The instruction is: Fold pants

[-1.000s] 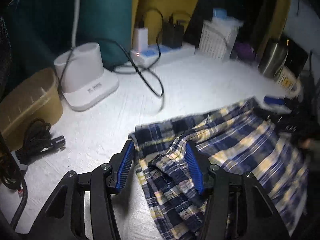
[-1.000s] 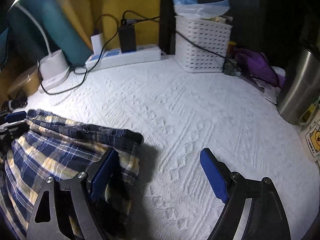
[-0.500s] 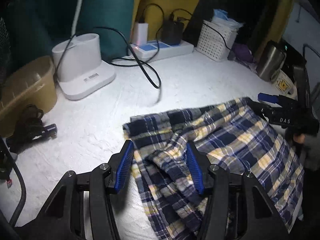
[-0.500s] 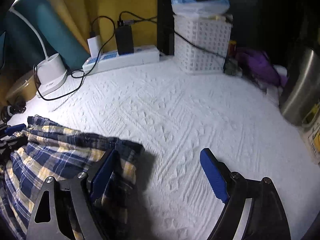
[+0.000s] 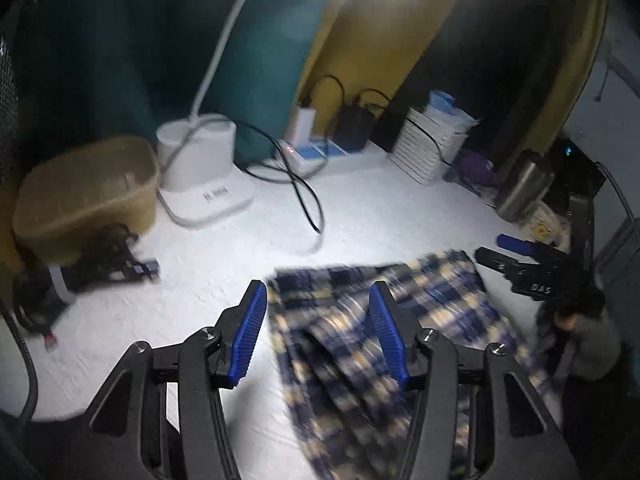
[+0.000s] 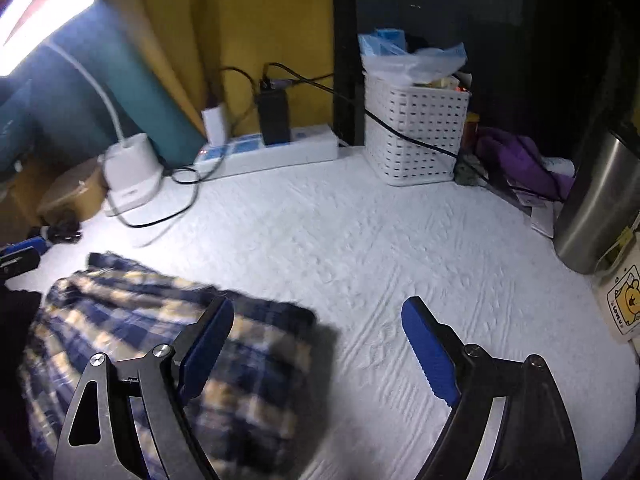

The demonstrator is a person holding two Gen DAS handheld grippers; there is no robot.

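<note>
Both claws have risen above pants (image 5: 360, 344) on white bedspread (image 6: 360, 240).

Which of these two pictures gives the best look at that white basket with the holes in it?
The right wrist view. There the white basket stands large and sharp near the top, its rows of holes and the plastic bag stuffed in it easy to see. In the left wrist view it is small, distant and blurred.

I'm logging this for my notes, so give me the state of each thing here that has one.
Plaid pants: lying rumpled on the white cover, not gripped.
Left gripper: jaws open, above the pants.
Right gripper: jaws wide open, empty.
Desk lamp: switched on.
Power strip: light lit, chargers plugged in.
</note>
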